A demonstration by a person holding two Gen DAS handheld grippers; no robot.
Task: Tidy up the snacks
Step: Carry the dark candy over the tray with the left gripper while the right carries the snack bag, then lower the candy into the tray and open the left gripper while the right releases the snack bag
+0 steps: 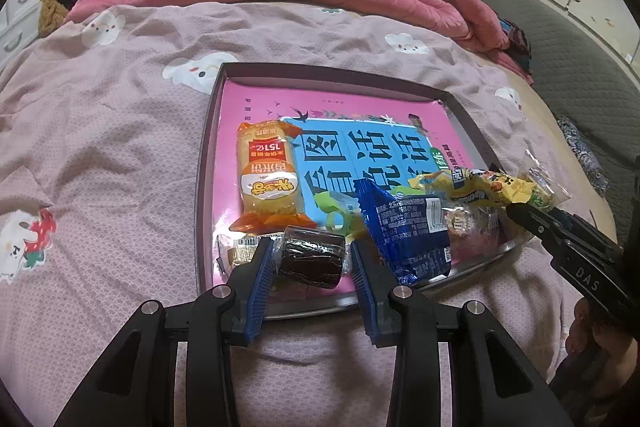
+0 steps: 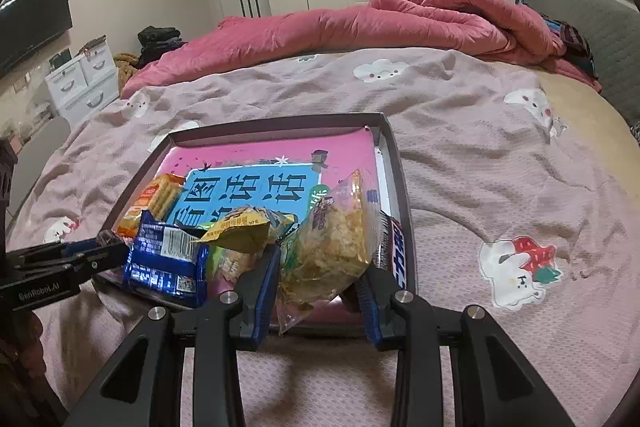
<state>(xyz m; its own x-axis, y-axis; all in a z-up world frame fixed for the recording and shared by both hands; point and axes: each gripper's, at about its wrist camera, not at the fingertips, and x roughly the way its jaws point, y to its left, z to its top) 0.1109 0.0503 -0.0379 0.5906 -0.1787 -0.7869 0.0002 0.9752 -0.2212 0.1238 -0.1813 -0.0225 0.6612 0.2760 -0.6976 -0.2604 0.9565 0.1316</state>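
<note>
A shallow box tray (image 1: 208,131) with a pink and blue printed bottom lies on the bed and holds snacks. My left gripper (image 1: 312,259) is open around a dark brown wrapped roll (image 1: 312,257) at the tray's near edge; whether the pads touch it I cannot tell. An orange cracker pack (image 1: 266,175) lies at the left and a blue packet (image 1: 408,231) at the right. My right gripper (image 2: 320,267) is open around a clear bag of chips (image 2: 332,243), which also shows in the left wrist view (image 1: 536,183). A yellow packet (image 2: 248,231) and a dark bar (image 2: 398,251) flank it.
The tray (image 2: 400,163) rests on a pink-grey bedspread (image 1: 100,167) with cartoon prints. A rolled pink quilt (image 2: 400,15) lies across the far side of the bed. A grey headboard (image 2: 580,27) is at the right, white drawers (image 2: 80,79) at the left.
</note>
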